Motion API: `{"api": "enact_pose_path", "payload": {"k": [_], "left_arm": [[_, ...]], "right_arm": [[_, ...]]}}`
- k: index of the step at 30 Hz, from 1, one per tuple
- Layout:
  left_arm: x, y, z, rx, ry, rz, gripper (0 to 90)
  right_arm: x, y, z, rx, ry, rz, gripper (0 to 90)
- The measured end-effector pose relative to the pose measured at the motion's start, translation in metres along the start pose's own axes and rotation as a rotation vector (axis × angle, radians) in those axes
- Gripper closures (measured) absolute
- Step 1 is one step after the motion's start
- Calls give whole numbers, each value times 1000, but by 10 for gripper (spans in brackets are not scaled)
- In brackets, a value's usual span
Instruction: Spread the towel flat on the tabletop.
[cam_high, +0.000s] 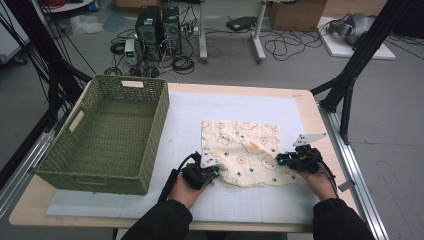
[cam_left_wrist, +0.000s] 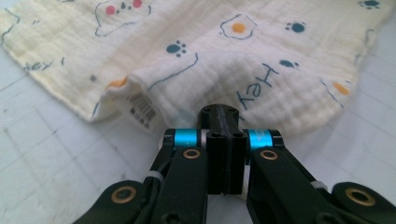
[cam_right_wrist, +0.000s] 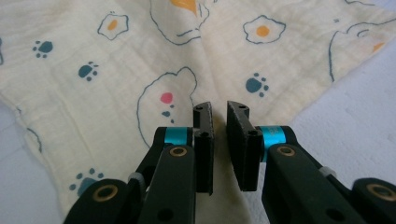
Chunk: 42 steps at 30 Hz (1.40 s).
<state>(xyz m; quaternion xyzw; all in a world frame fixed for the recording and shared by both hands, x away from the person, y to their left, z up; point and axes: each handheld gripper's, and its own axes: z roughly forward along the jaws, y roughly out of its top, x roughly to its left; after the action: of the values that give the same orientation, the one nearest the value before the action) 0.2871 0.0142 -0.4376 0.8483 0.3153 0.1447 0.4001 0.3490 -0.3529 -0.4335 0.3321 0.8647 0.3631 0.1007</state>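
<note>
A cream cloth (cam_high: 245, 150) printed with paw marks, fried eggs and the word "Hey" lies mostly flat on the white gridded mat (cam_high: 185, 120). My left gripper (cam_high: 216, 172) sits at its near left corner. In the left gripper view the jaws are pressed together (cam_left_wrist: 219, 112) on the cloth's (cam_left_wrist: 224, 60) raised edge, beside a folded-over corner with a barcode label (cam_left_wrist: 140, 109). My right gripper (cam_high: 281, 160) is at the near right corner. Its jaws (cam_right_wrist: 219, 109) stand a narrow gap apart with a pinched ridge of cloth (cam_right_wrist: 140, 56) between them.
A green woven basket (cam_high: 160, 125) stands on the table's left side, close to the cloth. The mat's near strip (cam_high: 250, 205) lies between the person's sleeves. The table's right edge (cam_high: 325, 130) runs just beyond the right gripper. Black frame legs and cables stand on the floor behind.
</note>
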Motion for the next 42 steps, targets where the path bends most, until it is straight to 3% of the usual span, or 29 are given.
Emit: {"api": "enact_pose_path", "payload": {"k": [7, 11, 15, 16, 19, 23, 26, 28, 30, 31, 32, 34, 36, 42], "left_arm": [[-2, -8, -36, -13, -22, -6, 896], [-4, -10, -45, -32, -24, -11, 896], [0, -13, -42, -18, -21, -16, 895], [0, -13, -42, -18, -21, -16, 895], [2, -18, -35, 2, -18, -27, 895], [2, -22, -36, 3, -18, -32, 895], [3, -22, -38, 2, -17, -27, 895], [4, -23, -39, 1, -17, -35, 895], [5, -23, -39, -1, -17, -35, 895], [5, -24, -40, -3, -22, -37, 895], [5, -24, -40, -3, -22, -37, 895], [4, -26, -40, -4, -27, -38, 895], [4, -28, -41, -4, -33, -39, 895], [-1, -37, -51, -25, -48, -43, 895]], "right_arm": [[16, 1, -13, -42, 12, -33, 767], [26, -4, -26, -78, 25, -55, 724], [36, -13, -29, -75, 105, -80, 686], [36, -13, -29, -75, 105, -80, 686], [42, -20, -18, -14, 139, -102, 705], [45, -19, -13, 8, 133, -117, 696], [46, -14, -25, -63, 126, -126, 709], [47, -12, -26, -61, 126, -129, 709], [50, -13, -20, -31, 143, -140, 703], [52, -15, -10, 15, 156, -154, 698], [52, -15, -10, 15, 156, -154, 698], [52, -17, -4, 35, 167, -157, 765], [52, -18, -3, 38, 207, -127, 880], [61, -22, -9, 39, 277, -147, 889]]}}
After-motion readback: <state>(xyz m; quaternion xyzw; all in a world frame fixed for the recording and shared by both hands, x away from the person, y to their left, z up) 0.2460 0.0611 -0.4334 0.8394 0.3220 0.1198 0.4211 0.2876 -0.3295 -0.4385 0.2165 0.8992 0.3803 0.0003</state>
